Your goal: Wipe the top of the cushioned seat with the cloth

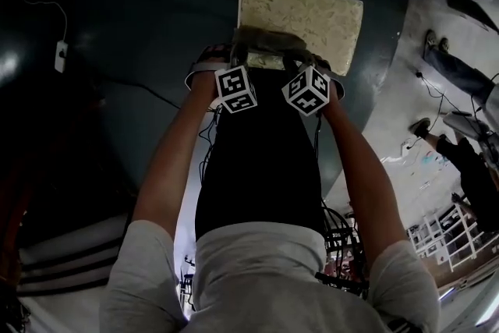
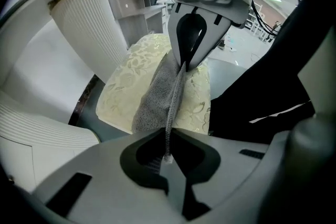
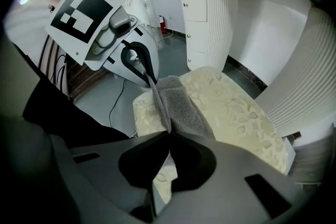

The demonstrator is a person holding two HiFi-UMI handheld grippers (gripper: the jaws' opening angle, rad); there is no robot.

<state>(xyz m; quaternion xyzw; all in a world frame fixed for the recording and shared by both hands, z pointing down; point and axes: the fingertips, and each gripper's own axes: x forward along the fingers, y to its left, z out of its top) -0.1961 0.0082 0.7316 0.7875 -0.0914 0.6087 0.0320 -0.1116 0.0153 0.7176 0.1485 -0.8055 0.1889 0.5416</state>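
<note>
Step in hand: the wiping pass, judged at or near its start at the near edge of the seat.

The square cream cushioned seat with a leaf-pattern cover (image 1: 312, 12) stood on a dark floor (image 1: 140, 51), with white ribbed furniture (image 2: 86, 29) close by. The grey knitted cloth (image 1: 265, 41) was stretched between the two claws and lay across the near part of the seat top. The far part of the cover was bare.

The left claw (image 2: 168, 157) was clamped on one edge of the cloth, its jaws together with the fabric pinched between them. The right claw (image 3: 169, 136) was likewise closed on the opposite edge, with the cloth running out from its tips toward the other gripper. Both pointed steeply down over the near edge of the seat and stood just beside each other.

How firmly the cloth bore on the cover could not be told. It draped onto the top between the claws rather than lying flat.

Next move, as judged: both claws would need to travel together across the top toward the far edge, kept low enough for the cloth to drag on the cover. The two grips must hold and the spacing stay even so that the fabric does not bunch
</note>
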